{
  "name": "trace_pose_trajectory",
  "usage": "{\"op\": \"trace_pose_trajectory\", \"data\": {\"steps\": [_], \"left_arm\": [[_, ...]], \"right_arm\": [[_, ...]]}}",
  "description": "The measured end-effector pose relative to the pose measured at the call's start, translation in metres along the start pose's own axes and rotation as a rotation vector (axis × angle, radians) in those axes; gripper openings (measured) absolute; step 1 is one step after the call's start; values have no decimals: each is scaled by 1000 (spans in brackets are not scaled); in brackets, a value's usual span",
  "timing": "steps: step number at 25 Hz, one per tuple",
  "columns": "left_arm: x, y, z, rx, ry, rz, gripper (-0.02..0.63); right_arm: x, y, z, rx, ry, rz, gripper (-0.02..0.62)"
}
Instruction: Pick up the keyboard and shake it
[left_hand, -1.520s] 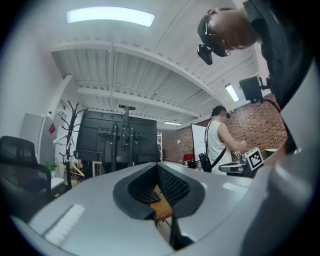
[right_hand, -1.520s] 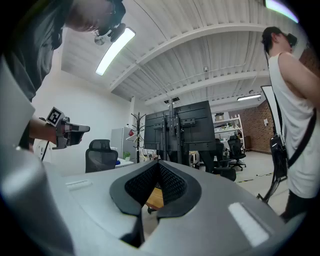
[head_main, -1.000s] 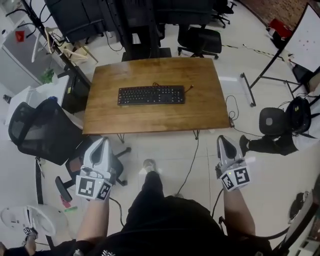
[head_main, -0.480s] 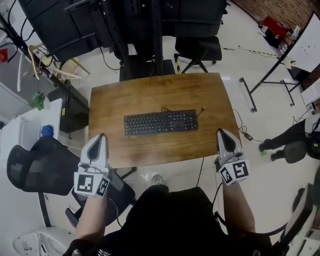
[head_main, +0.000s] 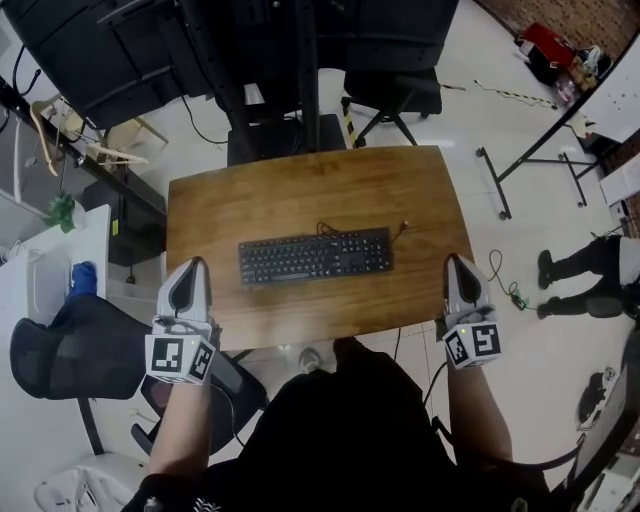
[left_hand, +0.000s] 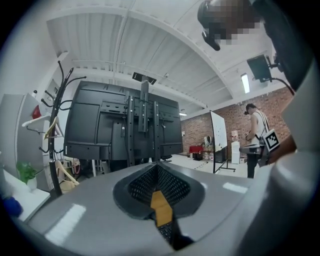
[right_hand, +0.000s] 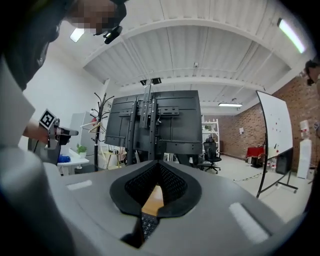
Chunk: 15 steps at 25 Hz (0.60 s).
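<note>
A black keyboard (head_main: 314, 257) lies flat in the middle of the wooden table (head_main: 300, 190), its cable curling off behind it. My left gripper (head_main: 192, 264) hovers over the table's near left corner, shut and empty, left of the keyboard and apart from it. At the near right edge, my right gripper (head_main: 457, 260) is likewise shut and empty, right of the keyboard. In the left gripper view the jaws (left_hand: 157, 165) meet, and a sliver of keys (left_hand: 166, 232) shows below them. The right gripper view shows the same meeting jaws (right_hand: 159, 163) above a sliver of keys (right_hand: 146, 224).
A black office chair (head_main: 70, 350) stands at the near left beside a white desk (head_main: 50, 270). Beyond the table are a large screen stand (head_main: 270, 60) and another chair (head_main: 390, 90). A whiteboard frame (head_main: 545, 140), floor cables (head_main: 500, 280) and a person's legs (head_main: 585, 270) are on the right.
I have stepped up to the table: it now lies close under me. Both shut grippers have come forward from above the floor to the table's near corners. The keyboard has not moved.
</note>
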<state>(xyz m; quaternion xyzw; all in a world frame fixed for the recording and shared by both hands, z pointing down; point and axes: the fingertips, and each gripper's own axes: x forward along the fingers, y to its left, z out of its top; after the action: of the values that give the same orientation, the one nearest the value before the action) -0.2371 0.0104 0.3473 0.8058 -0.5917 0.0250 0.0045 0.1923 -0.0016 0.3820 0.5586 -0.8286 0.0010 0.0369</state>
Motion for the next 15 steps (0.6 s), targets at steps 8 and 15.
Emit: {"op": "trace_pose_trajectory", "data": {"steps": [8, 15], "left_arm": [[26, 13, -36, 39, 104, 67, -2], [28, 6, -152, -65, 416, 18, -2]], "right_arm": [[62, -15, -60, 17, 140, 140, 2], [79, -1, -154, 74, 414, 200, 2]]}}
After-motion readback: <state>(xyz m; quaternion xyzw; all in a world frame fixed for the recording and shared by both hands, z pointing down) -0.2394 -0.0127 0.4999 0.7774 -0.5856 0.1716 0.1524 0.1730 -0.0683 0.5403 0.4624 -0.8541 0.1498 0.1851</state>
